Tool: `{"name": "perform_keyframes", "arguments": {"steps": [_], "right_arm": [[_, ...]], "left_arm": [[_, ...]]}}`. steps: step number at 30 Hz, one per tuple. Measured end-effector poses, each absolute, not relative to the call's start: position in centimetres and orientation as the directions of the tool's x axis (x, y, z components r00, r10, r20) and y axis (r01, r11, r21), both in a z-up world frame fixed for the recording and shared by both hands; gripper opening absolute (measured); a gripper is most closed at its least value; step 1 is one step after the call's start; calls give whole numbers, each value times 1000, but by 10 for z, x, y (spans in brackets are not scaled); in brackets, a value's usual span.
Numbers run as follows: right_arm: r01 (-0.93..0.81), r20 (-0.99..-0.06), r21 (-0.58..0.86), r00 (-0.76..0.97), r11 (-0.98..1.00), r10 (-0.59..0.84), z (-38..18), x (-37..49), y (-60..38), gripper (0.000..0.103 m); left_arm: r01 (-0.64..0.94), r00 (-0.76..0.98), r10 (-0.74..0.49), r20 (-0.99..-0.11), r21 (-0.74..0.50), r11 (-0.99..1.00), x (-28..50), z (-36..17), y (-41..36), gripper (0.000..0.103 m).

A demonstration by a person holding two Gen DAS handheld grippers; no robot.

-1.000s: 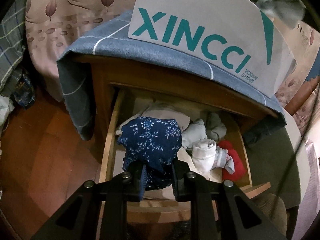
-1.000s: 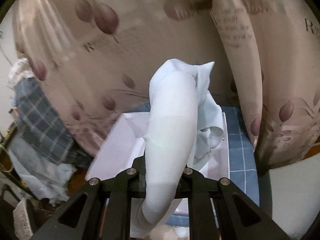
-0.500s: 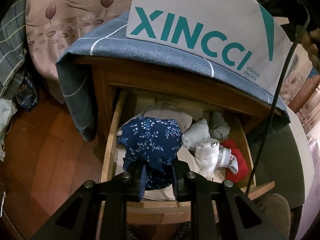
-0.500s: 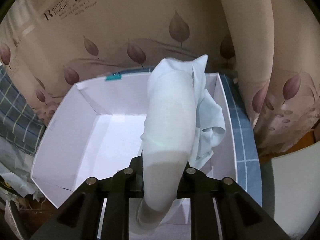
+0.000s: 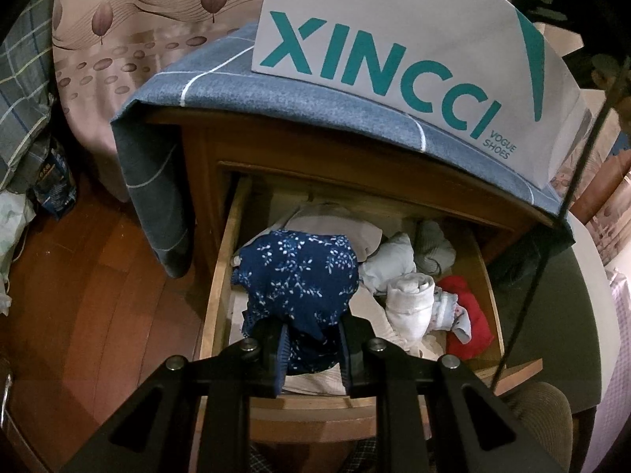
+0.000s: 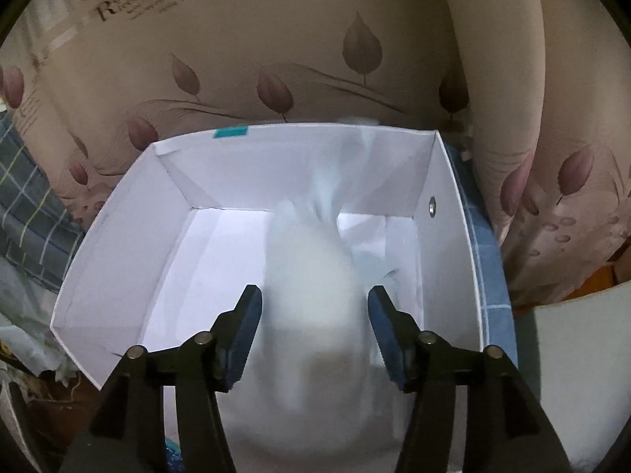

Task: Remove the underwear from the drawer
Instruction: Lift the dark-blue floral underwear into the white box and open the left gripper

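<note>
Right claw (image 6: 313,329) is opening; pale garment (image 6: 311,276), blurred, drops between the pads into the white box (image 6: 118,260). Risk: cloth snags a pad and drags back out. Left claw (image 5: 311,345) clamped on blue floral underwear (image 5: 299,272), low centre of frame over the drawer (image 5: 215,295). Risk: the trailing hem catches the white roll (image 5: 410,305).

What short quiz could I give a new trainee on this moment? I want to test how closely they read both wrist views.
1. True or false: the left gripper is shut on the navy floral underwear.
2. What is the white garment dropping into?
3. Which lies farthest right in the drawer: A red item, B white roll, C navy piece?

Key: 1 true; 2 the white shoebox, between the right gripper's opening jaws; 3 A.
</note>
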State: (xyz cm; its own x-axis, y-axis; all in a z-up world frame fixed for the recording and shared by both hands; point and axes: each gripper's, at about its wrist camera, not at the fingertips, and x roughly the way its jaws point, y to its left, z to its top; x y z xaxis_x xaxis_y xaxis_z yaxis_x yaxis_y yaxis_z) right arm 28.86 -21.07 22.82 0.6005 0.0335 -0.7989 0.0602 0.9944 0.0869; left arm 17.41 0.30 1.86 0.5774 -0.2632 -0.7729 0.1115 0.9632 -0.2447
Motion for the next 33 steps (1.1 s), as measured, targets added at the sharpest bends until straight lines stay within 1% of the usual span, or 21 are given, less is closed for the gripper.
{"name": "perform_keyframes", "arguments": {"steps": [3, 5, 9, 16, 22, 26, 30, 33], "right_arm": [[53, -777, 101, 627, 994, 46, 242, 279, -211, 57], [47, -766, 114, 640, 992, 57, 251, 272, -211, 57], [8, -736, 149, 669, 989, 106, 267, 244, -212, 60], [-52, -733, 124, 669, 991, 126, 260, 188, -210, 63], [-71, -751, 103, 648, 992, 124, 215, 138, -214, 67], [-54, -804, 94, 584, 994, 107, 162, 122, -220, 67], [-1, -859, 117, 502, 993, 102, 106, 119, -231, 67], [31, -871, 157, 475, 987, 124, 80, 118, -239, 67]], "left_arm": [[108, 579, -260, -772, -244, 964, 174, 18, 3, 20], [104, 580, -261, -771, -248, 963, 174, 18, 4, 20], [96, 584, -261, -769, -253, 963, 174, 18, 6, 20], [96, 587, -263, -766, -256, 962, 174, 19, 8, 20], [97, 593, -265, -761, -259, 961, 174, 21, 9, 20], [104, 594, -266, -759, -256, 961, 173, 21, 7, 20], [112, 598, -283, -750, -271, 956, 171, 23, 10, 20], [110, 606, -282, -744, -273, 956, 170, 28, 13, 20]]}}
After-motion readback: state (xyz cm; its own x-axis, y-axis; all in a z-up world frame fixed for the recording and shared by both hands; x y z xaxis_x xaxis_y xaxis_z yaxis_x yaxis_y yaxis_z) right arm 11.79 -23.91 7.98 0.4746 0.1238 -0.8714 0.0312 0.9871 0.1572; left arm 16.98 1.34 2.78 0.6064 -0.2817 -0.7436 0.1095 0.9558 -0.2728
